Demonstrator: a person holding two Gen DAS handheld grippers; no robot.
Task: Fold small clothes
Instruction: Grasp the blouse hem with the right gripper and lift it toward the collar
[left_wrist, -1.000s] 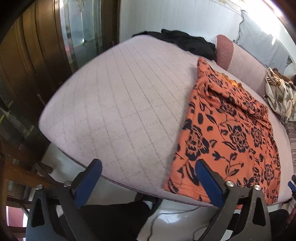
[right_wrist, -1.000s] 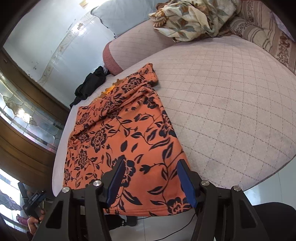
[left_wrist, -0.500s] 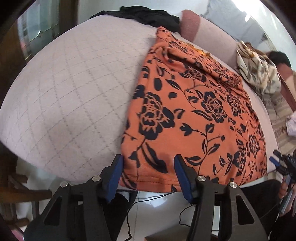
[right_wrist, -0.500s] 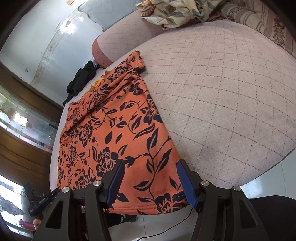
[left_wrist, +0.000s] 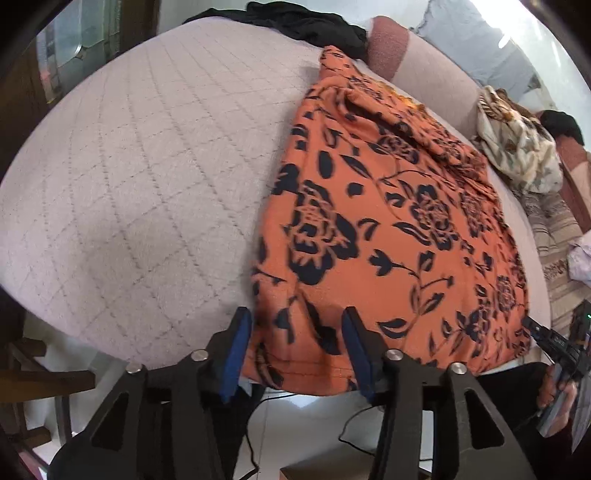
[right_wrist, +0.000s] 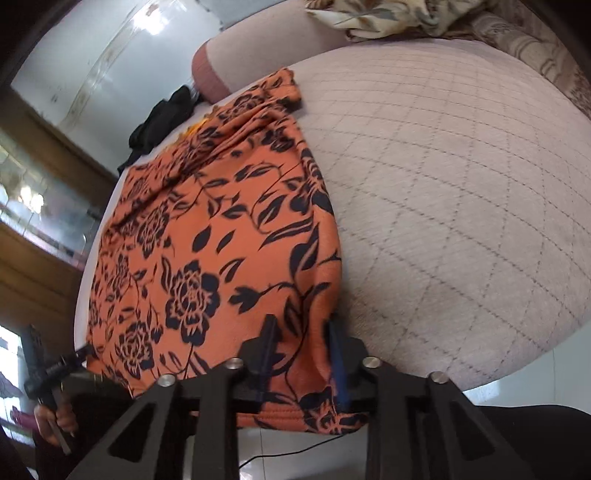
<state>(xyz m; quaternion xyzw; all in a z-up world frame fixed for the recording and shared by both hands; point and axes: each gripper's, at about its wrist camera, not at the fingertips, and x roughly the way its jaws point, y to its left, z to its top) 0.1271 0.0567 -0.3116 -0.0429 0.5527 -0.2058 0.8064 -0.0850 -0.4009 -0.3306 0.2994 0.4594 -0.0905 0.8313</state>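
Observation:
An orange garment with black flowers (left_wrist: 388, 221) lies flat on the quilted pale bed (left_wrist: 147, 166), its hem hanging over the near edge. It also shows in the right wrist view (right_wrist: 221, 240). My left gripper (left_wrist: 297, 332) is open, its blue-padded fingers straddling the hem's left corner. My right gripper (right_wrist: 301, 339) has its fingers narrowed around the hem's right corner; the cloth sits between them.
A black garment (left_wrist: 306, 26) lies at the bed's far end. A patterned cream cloth (left_wrist: 517, 147) is heaped by the pink cushions (left_wrist: 388, 51). A wooden cabinet (right_wrist: 44, 206) stands on the left. Cables lie on the white floor below.
Both grippers have moved in onto the hem's corners. The right fingers have narrowed on the cloth. The left fingers, wide a second ago, have drawn closer.

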